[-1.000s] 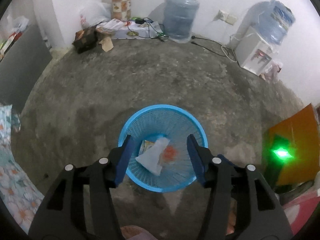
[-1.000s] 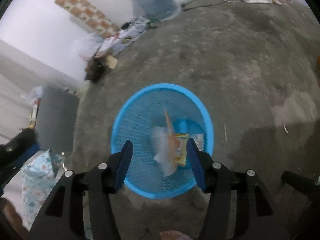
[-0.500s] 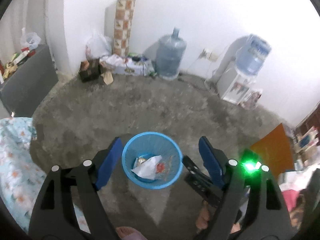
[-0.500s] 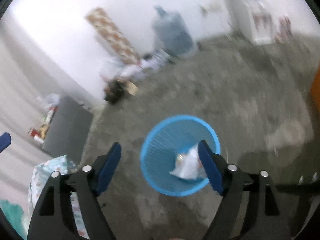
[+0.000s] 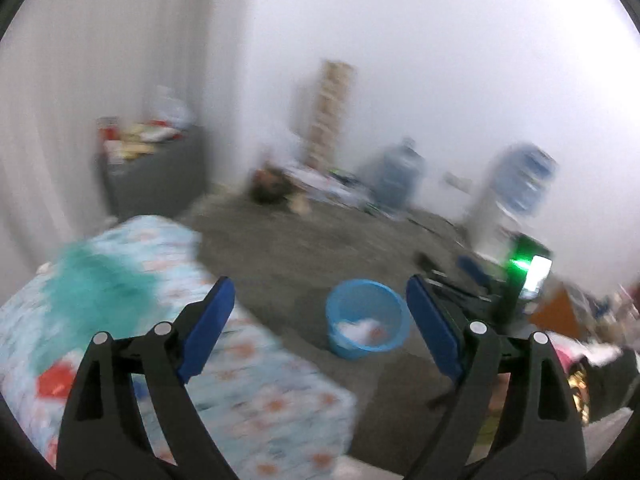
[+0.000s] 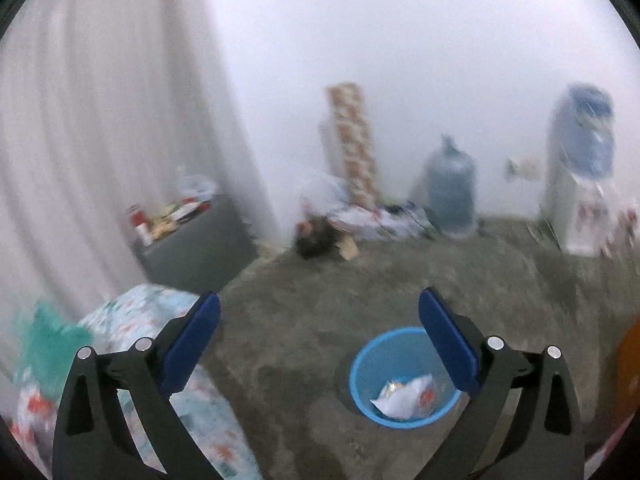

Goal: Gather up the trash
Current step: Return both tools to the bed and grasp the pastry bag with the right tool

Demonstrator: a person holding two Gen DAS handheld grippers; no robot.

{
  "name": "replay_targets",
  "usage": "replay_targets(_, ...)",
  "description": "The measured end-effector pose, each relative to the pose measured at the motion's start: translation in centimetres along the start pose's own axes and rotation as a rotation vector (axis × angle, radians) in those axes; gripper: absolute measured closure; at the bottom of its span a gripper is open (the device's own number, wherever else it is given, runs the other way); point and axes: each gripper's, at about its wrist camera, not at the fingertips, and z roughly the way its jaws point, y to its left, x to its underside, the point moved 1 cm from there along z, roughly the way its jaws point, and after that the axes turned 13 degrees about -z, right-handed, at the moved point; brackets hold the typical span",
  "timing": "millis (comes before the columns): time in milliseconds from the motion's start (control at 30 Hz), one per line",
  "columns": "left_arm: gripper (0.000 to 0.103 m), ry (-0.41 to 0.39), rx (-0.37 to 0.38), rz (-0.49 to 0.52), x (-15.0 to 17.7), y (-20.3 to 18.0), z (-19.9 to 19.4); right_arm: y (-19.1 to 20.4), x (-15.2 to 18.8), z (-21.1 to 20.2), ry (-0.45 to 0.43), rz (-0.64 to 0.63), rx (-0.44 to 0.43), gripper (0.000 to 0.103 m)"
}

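Note:
A round blue mesh basket (image 5: 394, 330) stands on the grey concrete floor; it also shows in the right wrist view (image 6: 362, 364). Crumpled white and orange wrappers (image 6: 406, 396) lie inside it, also seen in the left wrist view (image 5: 358, 328). My left gripper (image 5: 320, 326) is open and empty, held high above the floor with the basket between its fingers in the picture. My right gripper (image 6: 320, 340) is open and empty, with the basket low beside its right finger (image 6: 448, 346). The right gripper's body with a green light (image 5: 520, 266) shows at the right of the left view.
A floral mattress (image 5: 248, 364) with a teal cloth (image 5: 96, 284) lies at the left. A grey cabinet (image 6: 200, 240) stands by the curtain. A water jug (image 6: 452, 188), a dispenser (image 6: 580, 184) and a pile of clutter (image 6: 352, 224) line the far wall.
Both grippers have risen and tilted up away from the basket, which now looks small and far. The wrappers have settled inside the basket. Both views are motion-blurred.

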Motion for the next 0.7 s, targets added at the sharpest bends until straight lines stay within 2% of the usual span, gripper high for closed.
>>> replay_targets(33, 0.02, -0.047, -0.049, -0.026, 0.3, 1.9, -2.1, 0.8, -0.2, -0.6, -0.011, -0.023, -0.021, 0.006)
replay_targets(100, 0.019, -0.106, -0.126, -0.075, 0.7, 5.0, -5.1, 3.1, -0.4, -2.0, -0.026, -0.063, -0.136, 0.006)
replay_targets(200, 0.019, -0.181, -0.267, -0.173, 2.1, 10.1, -9.5, 6.4, -0.3, -3.3, -0.009, -0.103, -0.395, 0.006)
replay_targets(267, 0.019, -0.211, -0.341, -0.231, 3.5, 12.9, -11.7, 8.5, -0.1, -3.8, 0.01, -0.133, -0.486, 0.006)
replay_targets(367, 0.019, -0.231, -0.441, -0.313, 6.5, 17.3, -14.1, 11.9, 0.3, -4.7, 0.037, -0.228, -0.563, 0.006)
replay_targets(500, 0.019, -0.248, -0.514, -0.424, 10.0, 21.5, -15.4, 15.2, 1.3, -5.6, 0.093, -0.271, -0.715, 0.006)
replay_targets(633, 0.019, -0.237, -0.527, -0.558, 13.8, 25.0, -15.5, 18.2, 3.8, -5.6, 0.232, -0.237, -0.931, 0.006)
replay_targets(700, 0.019, -0.22, -0.545, -0.612, 15.4, 26.4, -15.0, 20.4, 5.3, -5.4, 0.3, -0.23, -1.009, 0.006)
